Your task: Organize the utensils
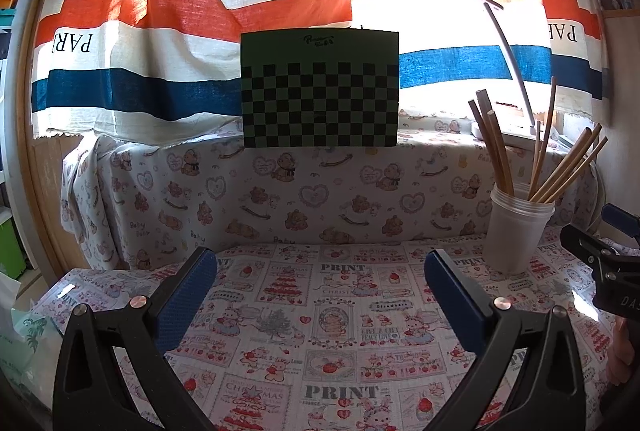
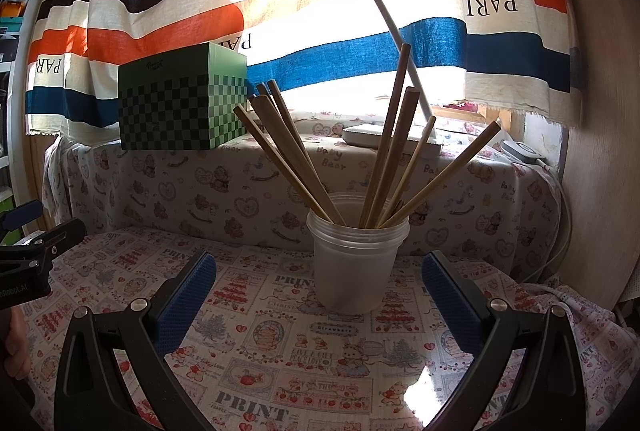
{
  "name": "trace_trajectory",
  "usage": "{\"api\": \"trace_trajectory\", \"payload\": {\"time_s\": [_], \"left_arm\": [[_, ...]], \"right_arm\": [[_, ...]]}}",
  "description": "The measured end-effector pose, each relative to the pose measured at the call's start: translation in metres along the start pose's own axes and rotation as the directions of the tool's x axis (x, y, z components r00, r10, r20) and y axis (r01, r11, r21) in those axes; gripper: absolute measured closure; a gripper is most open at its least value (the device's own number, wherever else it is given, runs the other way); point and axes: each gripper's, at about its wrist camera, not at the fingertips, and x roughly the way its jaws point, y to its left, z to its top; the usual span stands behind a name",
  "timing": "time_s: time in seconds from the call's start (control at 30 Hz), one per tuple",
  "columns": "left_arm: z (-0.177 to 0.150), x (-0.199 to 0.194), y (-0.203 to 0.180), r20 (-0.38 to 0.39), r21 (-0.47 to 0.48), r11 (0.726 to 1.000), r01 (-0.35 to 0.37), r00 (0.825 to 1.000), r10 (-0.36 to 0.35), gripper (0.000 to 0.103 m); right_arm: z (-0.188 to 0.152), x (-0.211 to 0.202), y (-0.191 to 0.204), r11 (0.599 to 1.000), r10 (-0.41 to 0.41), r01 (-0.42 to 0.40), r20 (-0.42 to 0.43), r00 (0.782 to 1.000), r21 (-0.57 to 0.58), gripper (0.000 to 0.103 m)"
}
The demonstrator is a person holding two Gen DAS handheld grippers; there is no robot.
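We see a translucent plastic cup [image 2: 356, 263] upright on the printed tablecloth [image 2: 280, 351], holding a fan of wooden chopsticks [image 2: 384, 151]. Our right gripper [image 2: 319, 295], fingers spread and empty, faces the cup; our left gripper [image 1: 321, 295], equally released, sits left of it.

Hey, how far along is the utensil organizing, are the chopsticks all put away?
Looks done: the chopsticks stand fanned out in the translucent cup. In hand: nothing, since the left gripper and right gripper are both open and empty. Left: no loose utensils show on the patterned tablecloth, so little or nothing seems to remain.
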Motion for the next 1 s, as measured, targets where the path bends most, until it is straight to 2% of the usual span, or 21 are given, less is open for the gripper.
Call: {"api": "trace_trajectory", "payload": {"time_s": [1.0], "left_arm": [[0.0003,-0.0002,0.0007,-0.001,0.004,1.0,0.0,1.0,0.0,0.0]], "right_arm": [[-0.0013,0.0025,-0.0024,1.0,-0.001,0.001,-0.011,1.0,-0.005,0.0]]}}
